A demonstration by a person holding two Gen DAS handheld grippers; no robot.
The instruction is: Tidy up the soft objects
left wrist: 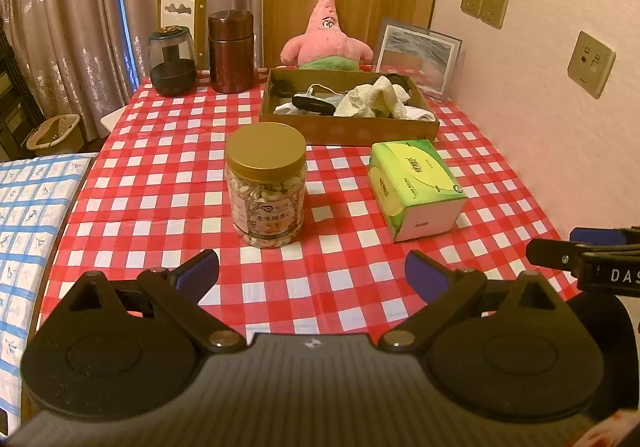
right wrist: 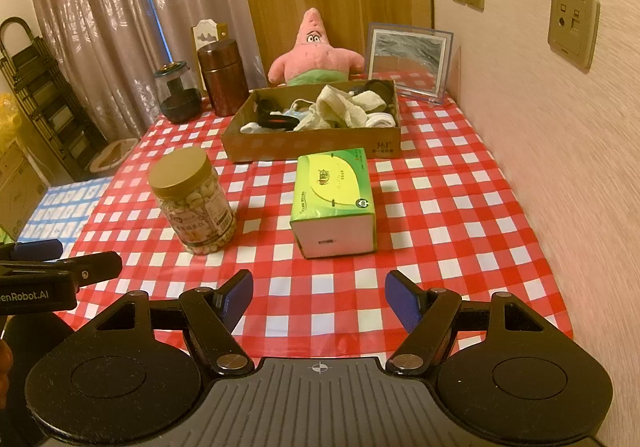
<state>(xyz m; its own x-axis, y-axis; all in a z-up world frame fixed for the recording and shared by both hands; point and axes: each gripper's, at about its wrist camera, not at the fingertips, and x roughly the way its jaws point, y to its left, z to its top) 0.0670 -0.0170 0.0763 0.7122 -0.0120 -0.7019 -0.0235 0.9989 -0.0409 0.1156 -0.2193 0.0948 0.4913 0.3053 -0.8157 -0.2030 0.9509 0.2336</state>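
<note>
My left gripper [left wrist: 312,273] is spread wide, nothing between the blue pads, hovering over the near edge of the red-checked tablecloth [left wrist: 352,287]. My right gripper [right wrist: 319,297] is also spread, empty, level with it and just beside it. Ahead of left: nut jar [left wrist: 265,185] with gold lid, upright. Ahead of right: green tissue pack [right wrist: 334,203], lying flat, apart from the jar. Behind both: cardboard box [right wrist: 312,147] holding crumpled pale cloths [right wrist: 344,107], a white cable, dark items I can't identify. Pink star plush [right wrist: 314,57] sits upright behind the box at the far table edge. Brown canister [left wrist: 231,51] and dark glass jar [left wrist: 173,61] far left, picture frame [right wrist: 408,61] far right against the wall.
</note>
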